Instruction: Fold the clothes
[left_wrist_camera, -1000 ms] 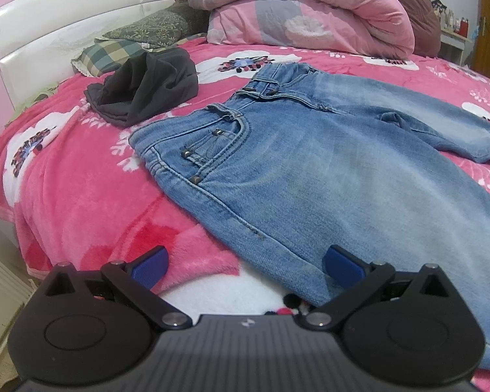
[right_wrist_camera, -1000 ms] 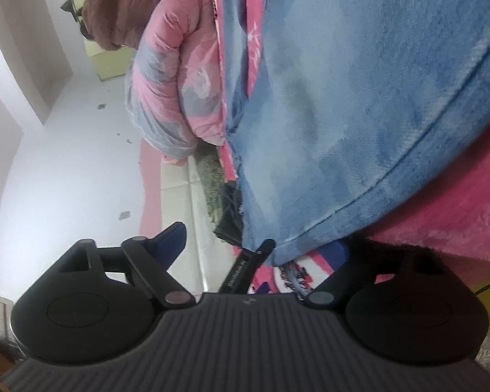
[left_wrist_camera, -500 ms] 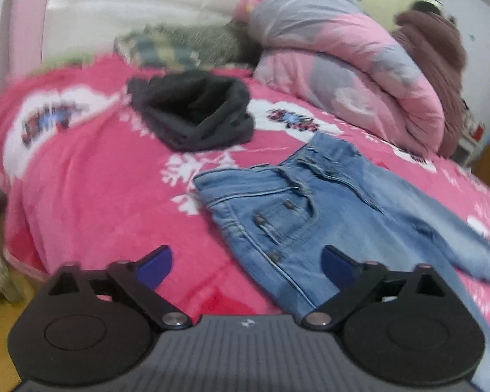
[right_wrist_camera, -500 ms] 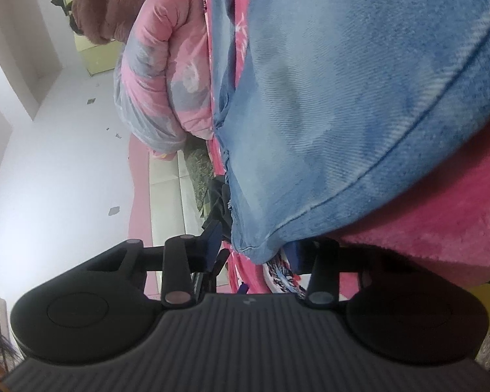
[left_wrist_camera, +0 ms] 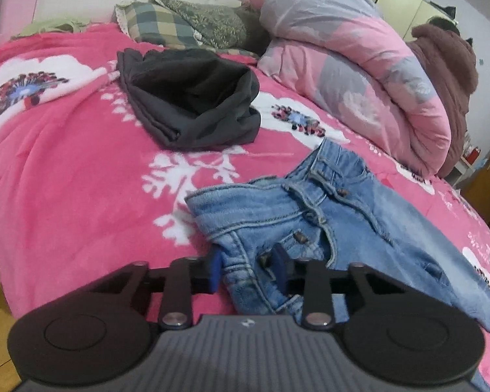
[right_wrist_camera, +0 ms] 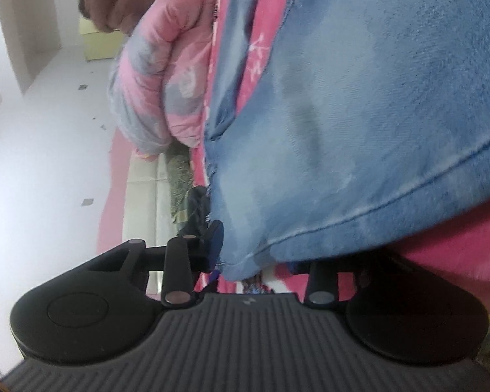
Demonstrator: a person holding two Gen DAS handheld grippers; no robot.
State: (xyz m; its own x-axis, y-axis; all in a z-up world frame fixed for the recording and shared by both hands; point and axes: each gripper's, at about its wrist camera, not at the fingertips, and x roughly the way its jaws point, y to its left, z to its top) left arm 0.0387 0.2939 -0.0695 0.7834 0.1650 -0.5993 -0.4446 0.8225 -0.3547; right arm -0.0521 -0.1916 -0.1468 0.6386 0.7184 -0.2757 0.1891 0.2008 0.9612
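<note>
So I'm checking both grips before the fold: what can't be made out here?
- Right wrist view: the far pad of the right gripper is hidden behind the blue denim jeans.
- Left wrist view: the hems of the jeans are cut off by the right edge.
- Left wrist view: the denim under the left gripper is hidden by its body.

The jeans (left_wrist_camera: 326, 228) run off the frame's right edge; denim hides the right gripper (right_wrist_camera: 254, 261) far finger
</note>
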